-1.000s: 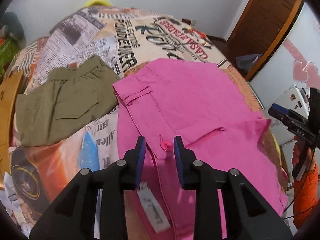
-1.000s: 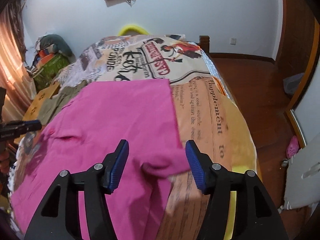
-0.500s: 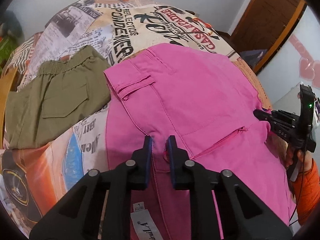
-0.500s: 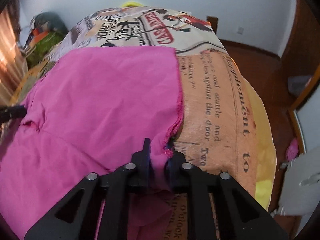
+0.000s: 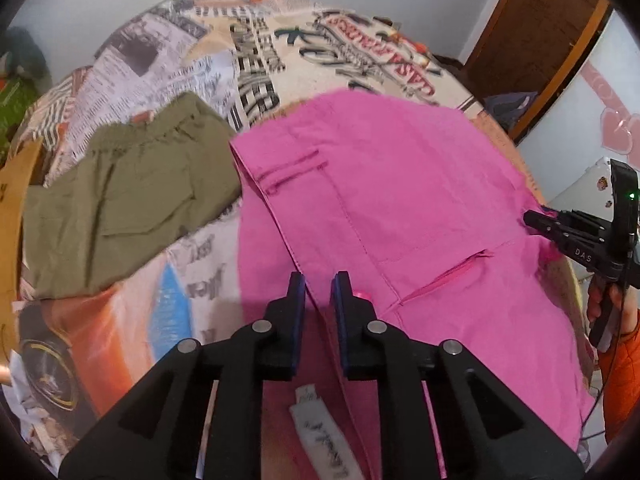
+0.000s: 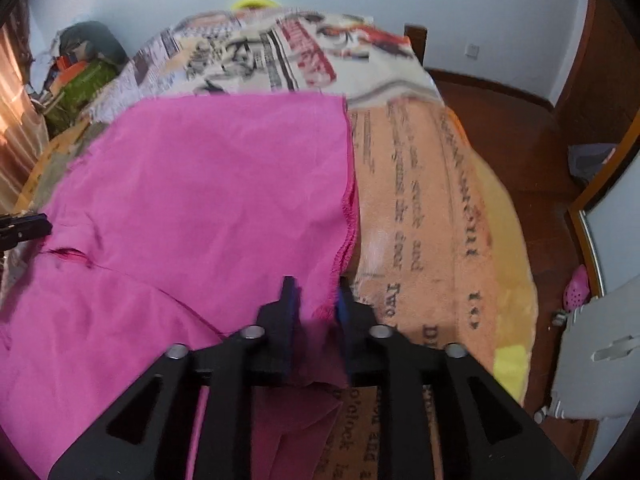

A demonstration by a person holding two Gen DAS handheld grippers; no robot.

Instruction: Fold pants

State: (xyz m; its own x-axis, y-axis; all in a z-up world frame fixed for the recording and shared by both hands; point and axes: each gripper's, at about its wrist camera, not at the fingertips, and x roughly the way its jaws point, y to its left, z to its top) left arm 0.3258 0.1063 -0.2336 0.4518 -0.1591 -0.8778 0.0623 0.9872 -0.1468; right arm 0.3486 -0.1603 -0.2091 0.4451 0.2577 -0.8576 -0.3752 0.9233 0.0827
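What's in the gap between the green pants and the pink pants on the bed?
Only the newspaper-print blanket, seen in the left wrist view. The green pants and pink pants nearly touch at their far corners, and the gap widens toward the camera.

The pink pants (image 5: 400,200) are thin matt woven cloth with stitched seams, and the olive shorts (image 5: 128,200) are a duller cloth. The printed blanket (image 6: 420,208) looks soft and fuzzy (like fleece). Both tongs (image 5: 318,292) are matt black plastic with shiny metal pins; the floor (image 6: 516,140) is glossy wood.
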